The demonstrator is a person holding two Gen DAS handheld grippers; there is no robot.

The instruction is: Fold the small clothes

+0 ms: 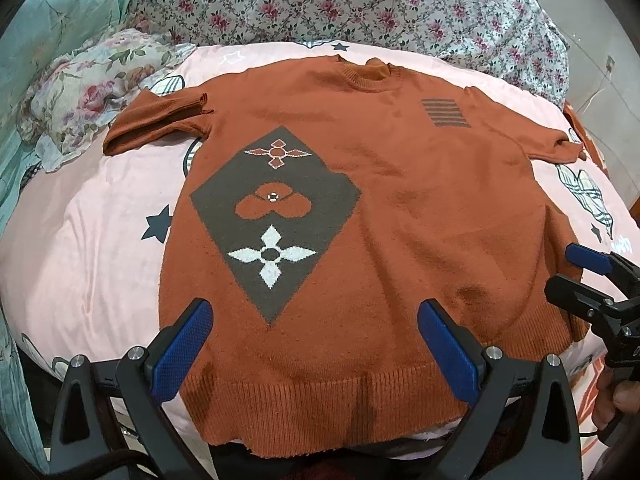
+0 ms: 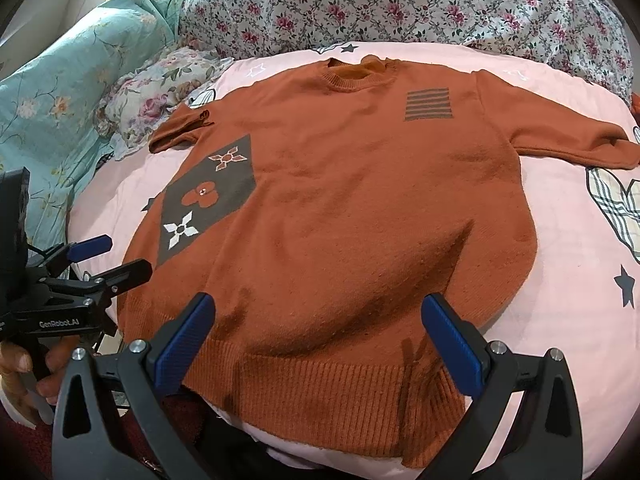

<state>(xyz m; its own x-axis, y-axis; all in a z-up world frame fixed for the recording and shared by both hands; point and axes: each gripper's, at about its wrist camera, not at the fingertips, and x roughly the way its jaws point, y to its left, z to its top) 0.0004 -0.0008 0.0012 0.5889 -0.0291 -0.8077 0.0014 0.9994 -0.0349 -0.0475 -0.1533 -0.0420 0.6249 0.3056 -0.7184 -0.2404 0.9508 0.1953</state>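
Rust-orange sweater point(image 1: 400, 208) is laid out flat, front up, on a pink sheet point(image 1: 80, 240) with stars on it. Neck point(image 1: 364, 74) points away from both grippers, ribbed hem point(image 1: 320, 404) is the closest part to them. Both short sleeves stick out to the sides, the left one a bit crumpled.

Left gripper point(image 1: 314, 344) sits right at the hem, fingers wide apart with nothing between them, straddling the middle-left stretch of the hem. The grey diamond patch point(image 1: 276, 216) with the flower shapes is just ahead of it, slightly toward its left finger.

Right gripper point(image 2: 318, 344) is also spread wide and holding nothing, parked over the right part of the hem. The striped patch point(image 2: 428, 104) is far ahead of it, up by the chest. There's a soft bulge in the knit just in front of its fingers.

The two grippers are side by side, near each other. Floral bedding point(image 1: 320, 4) is piled up beyond the neck, teal blanket point(image 2: 60, 92) off to the left.
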